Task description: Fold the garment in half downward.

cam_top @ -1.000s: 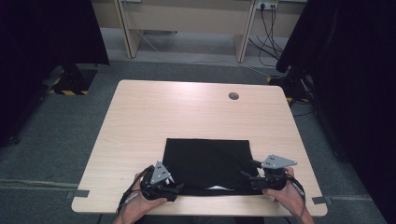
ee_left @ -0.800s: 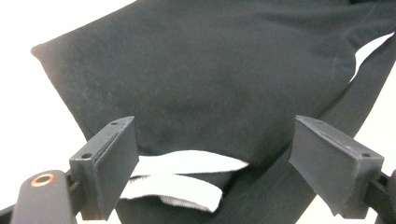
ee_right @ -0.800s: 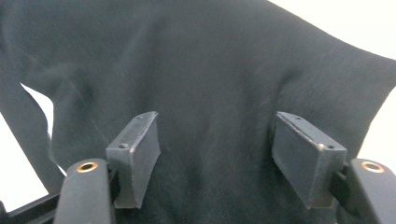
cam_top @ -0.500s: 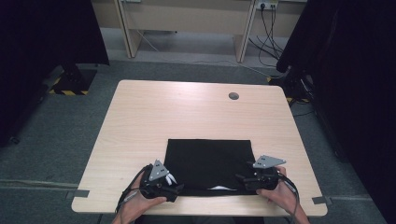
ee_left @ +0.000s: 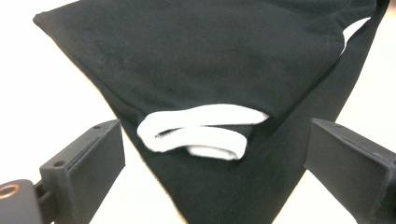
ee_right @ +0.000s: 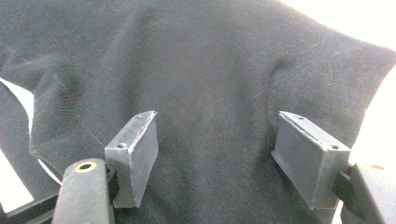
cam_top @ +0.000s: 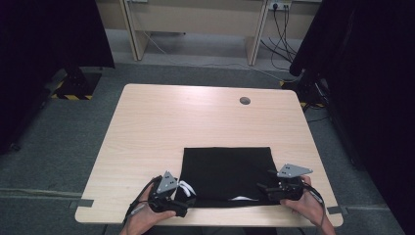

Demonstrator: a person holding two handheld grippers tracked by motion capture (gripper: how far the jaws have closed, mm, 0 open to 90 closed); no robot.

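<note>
The left gripper sits at the near left corner of the black garment, jaws spread wide and just opened further, the corner and its rolled white trim lying loose between them, nothing pinched. Over at the near right corner, the right gripper has its jaws apart too, cloth under them but not pressed, and they have also been opening. The garment lies flat as a neat folded rectangle at the near edge of the table, so the fold looks laid down and released; another fold or a tidy-up may remain. Compared with a second ago, the right hand has dropped slightly toward the table; the garment's outline looks unchanged.
</note>
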